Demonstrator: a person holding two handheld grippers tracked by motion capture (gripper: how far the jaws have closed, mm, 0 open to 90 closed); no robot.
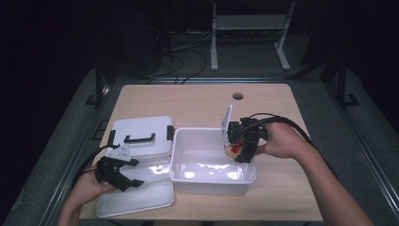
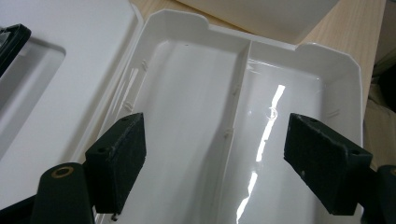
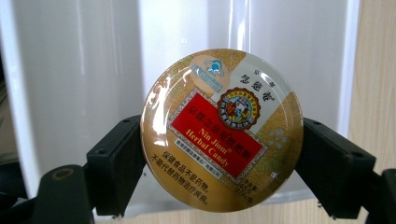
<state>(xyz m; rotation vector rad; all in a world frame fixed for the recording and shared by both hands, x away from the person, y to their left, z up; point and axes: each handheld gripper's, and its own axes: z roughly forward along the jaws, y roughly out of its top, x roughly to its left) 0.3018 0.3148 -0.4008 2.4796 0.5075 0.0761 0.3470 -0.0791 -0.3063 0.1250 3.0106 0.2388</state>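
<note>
Right gripper (image 1: 237,149) clamped on candy tin (image 3: 222,130), above white bin (image 1: 188,175) at its 3 o'clock rim, left gripper (image 1: 123,170) wide apart over tray (image 2: 196,116), at 9 o'clock of bin

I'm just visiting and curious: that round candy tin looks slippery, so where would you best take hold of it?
By its rim, on two opposite sides, as the right tool does now: its black pads press the edge of the candy tin from left and right, with the flat printed lid facing the camera. The tin is a low disc, so its narrow side wall gives the pads their purchase. It hangs over the white bin.
</note>
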